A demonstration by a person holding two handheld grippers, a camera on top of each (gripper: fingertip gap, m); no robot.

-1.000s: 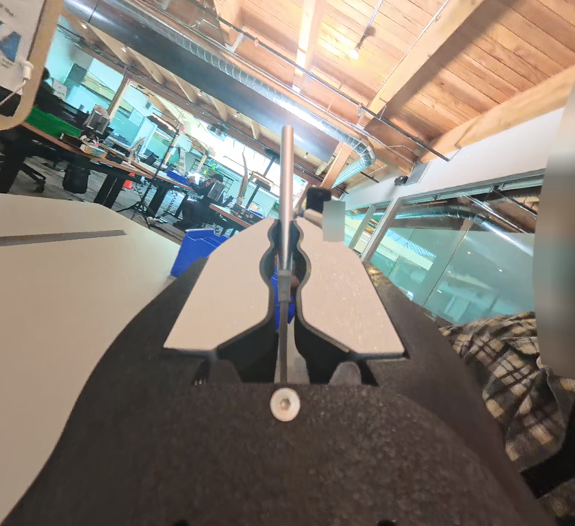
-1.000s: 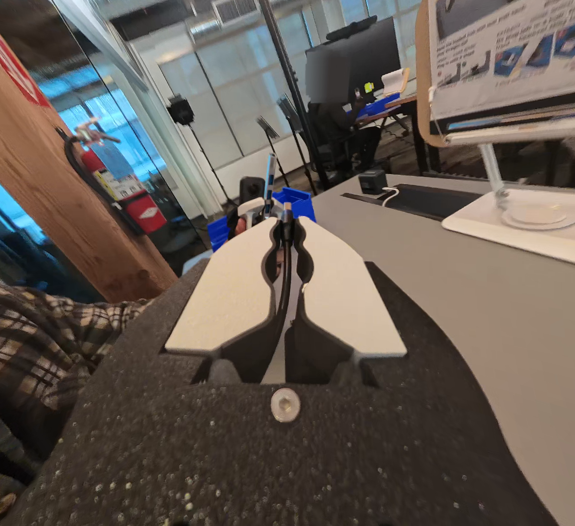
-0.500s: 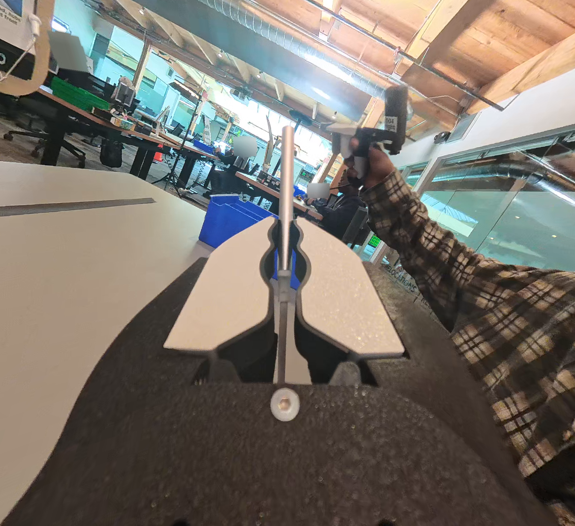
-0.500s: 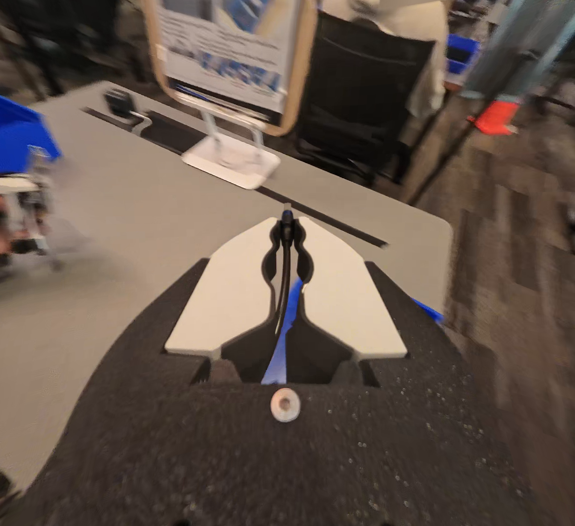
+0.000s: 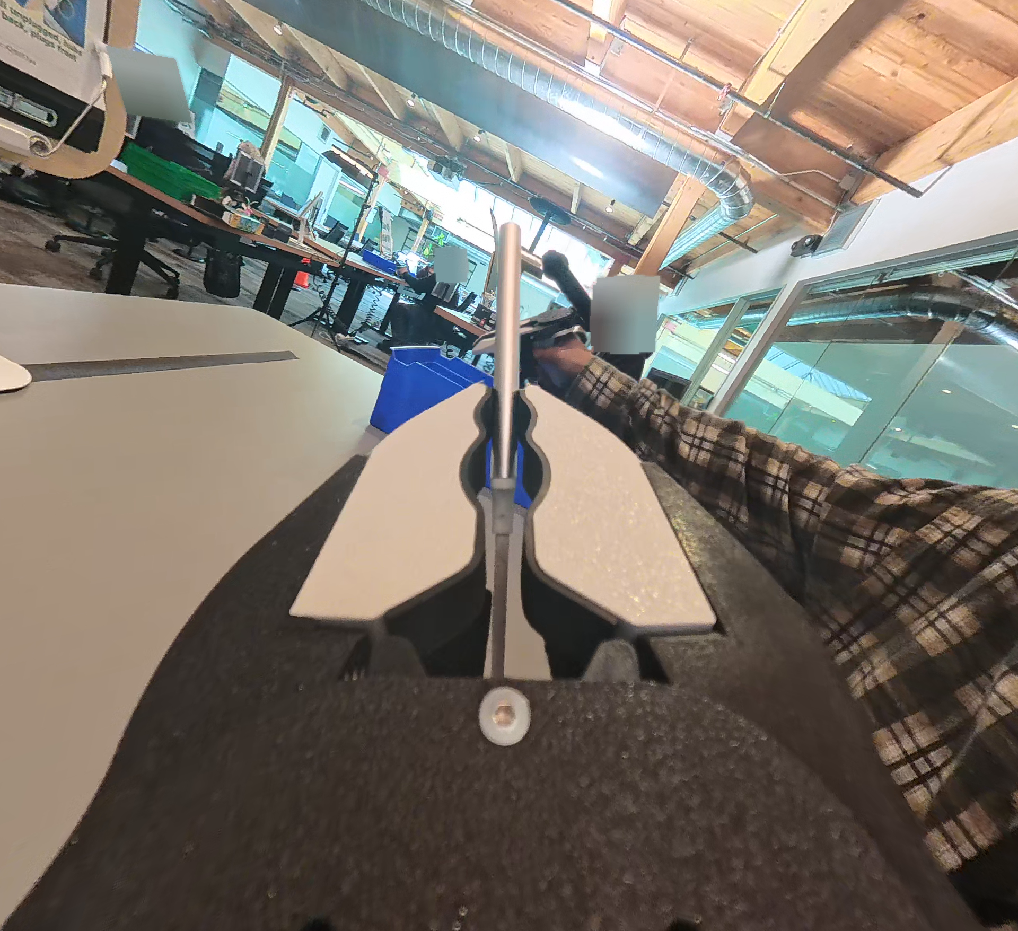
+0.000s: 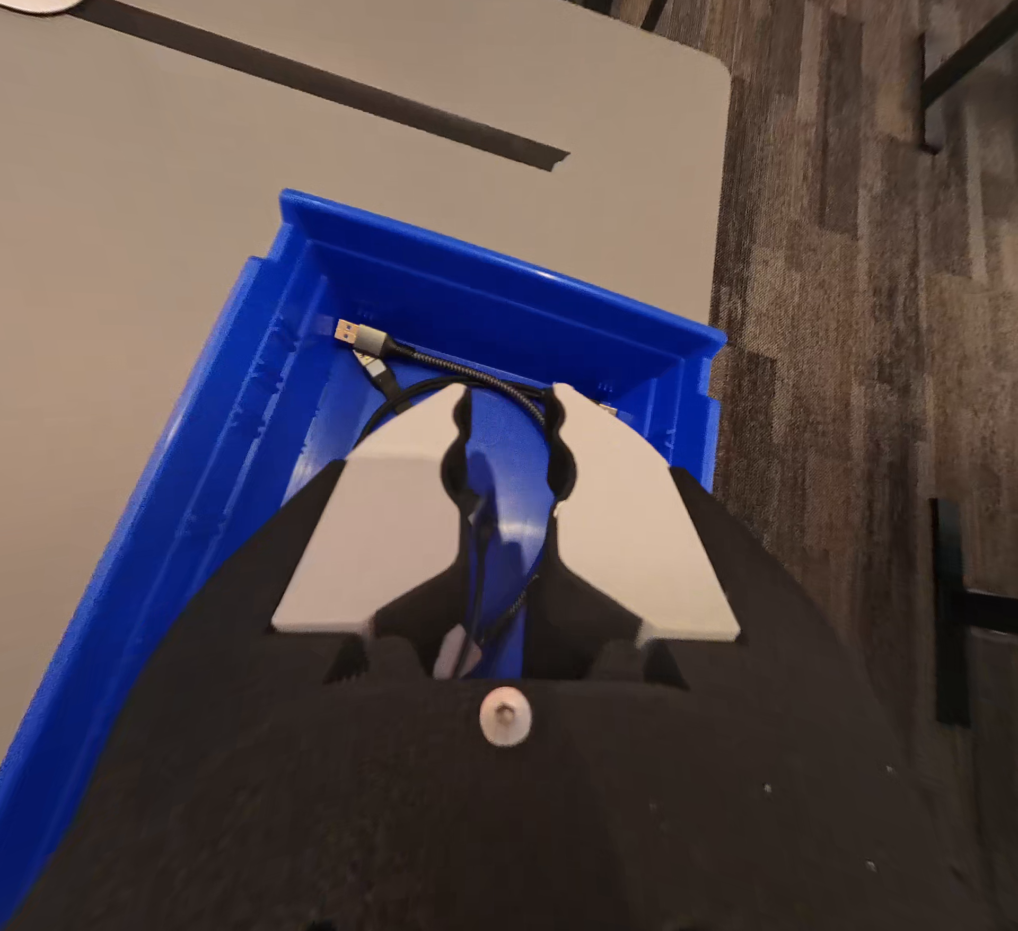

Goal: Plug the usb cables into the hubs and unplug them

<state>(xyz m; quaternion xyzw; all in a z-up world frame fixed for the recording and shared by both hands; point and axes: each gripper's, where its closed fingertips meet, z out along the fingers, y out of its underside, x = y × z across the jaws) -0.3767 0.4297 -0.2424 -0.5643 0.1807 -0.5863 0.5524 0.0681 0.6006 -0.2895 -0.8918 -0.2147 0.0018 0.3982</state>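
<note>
A second ago the right tongs [image 6: 509,392] were pinched on a black usb cable and aimed across the room. Now they point down into a blue bin [image 6: 496,271] at the bench [image 6: 165,161] corner, and their jaws stand well spread with nothing between them. That reads as a release: the cable seems to have been dropped, so this unplug-and-stow round looks finished for that cable.

Just beyond the right tongs' tips, on the bin floor, lie the usb cables [image 6: 385,353]: a braided one with a grey plug and gold-coloured end toward the far left corner, a second plug just under it, and black cord curving back beneath the tongs. Whether the tips touch the cord cannot be told.

The left tongs [image 5: 504,398] have not changed: pressed together on a thin silver hub [image 5: 505,309] held edge-on, standing up past the tips, its short cable tail running back between the jaws. Ahead and right of them, a plaid sleeve [image 5: 799,519] reaches to the bin.
</note>
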